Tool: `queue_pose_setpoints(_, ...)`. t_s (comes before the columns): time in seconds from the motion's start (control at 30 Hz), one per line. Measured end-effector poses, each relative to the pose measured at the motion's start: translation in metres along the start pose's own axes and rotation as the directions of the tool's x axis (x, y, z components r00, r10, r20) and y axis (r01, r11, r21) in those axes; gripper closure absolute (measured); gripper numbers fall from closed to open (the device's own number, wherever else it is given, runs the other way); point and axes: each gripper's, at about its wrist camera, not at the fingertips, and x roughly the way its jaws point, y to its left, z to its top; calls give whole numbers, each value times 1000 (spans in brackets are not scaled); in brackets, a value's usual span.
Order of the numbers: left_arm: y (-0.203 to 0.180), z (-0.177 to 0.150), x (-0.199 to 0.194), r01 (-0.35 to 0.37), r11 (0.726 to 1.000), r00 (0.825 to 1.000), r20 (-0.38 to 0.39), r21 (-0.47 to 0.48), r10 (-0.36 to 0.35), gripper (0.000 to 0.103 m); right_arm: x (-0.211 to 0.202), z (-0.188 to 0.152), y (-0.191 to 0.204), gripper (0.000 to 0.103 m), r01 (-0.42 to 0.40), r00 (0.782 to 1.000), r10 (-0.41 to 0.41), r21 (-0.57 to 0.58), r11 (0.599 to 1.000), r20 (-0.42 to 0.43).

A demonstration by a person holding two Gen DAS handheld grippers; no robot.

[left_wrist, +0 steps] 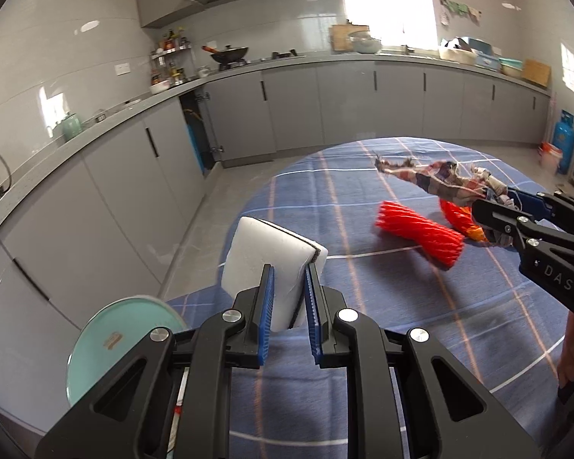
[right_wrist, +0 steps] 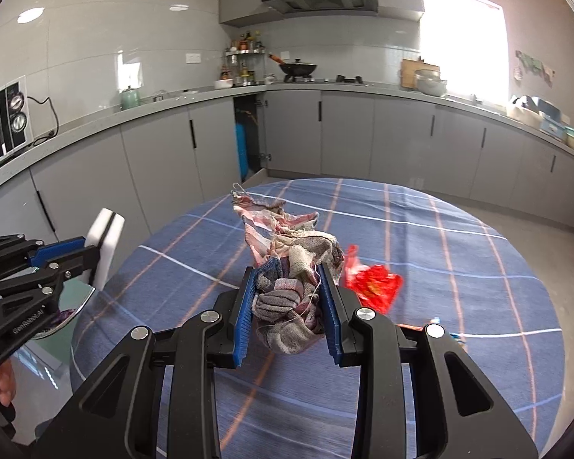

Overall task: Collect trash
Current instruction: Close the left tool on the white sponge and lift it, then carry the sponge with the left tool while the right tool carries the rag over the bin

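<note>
My left gripper is shut on a white sponge with a dark scouring layer, held upright above the table's left edge. The right gripper is shut on a bunched plaid rag whose frayed end trails forward over the table. In the left wrist view the right gripper comes in from the right with the rag. On the cloth lie a red foam net sleeve and a red wrapper. The left gripper and the sponge show at the right wrist view's left.
A round table with a blue plaid cloth fills the foreground. A pale green round dish sits low at its left edge. Grey cabinets and counter ring the room, one cabinet door open. A blue gas cylinder stands far right.
</note>
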Motion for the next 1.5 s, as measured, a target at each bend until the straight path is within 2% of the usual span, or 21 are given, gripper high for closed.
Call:
queue_pose_setpoints(0.33, 28, -15, -21, -29, 999, 999, 15, -40, 30, 86, 13, 10, 37, 71, -63, 998, 63, -39, 997, -1)
queue_pose_setpoints(0.7, 74, -25, -47, -111, 989, 992, 47, -95, 116, 86, 11, 22, 81, 71, -121, 992, 123, -99, 988, 19)
queue_pose_setpoints(1.03, 113, -39, -64, -179, 975, 982, 42, -129, 186, 86, 11, 30, 126, 71, -178, 982, 185, -163, 970, 26)
queue_pose_setpoints(1.5, 148, -54, -72, -229, 958, 971, 23, -170, 237, 86, 14, 31, 174, 71, -238, 969, 249, -245, 940, 12)
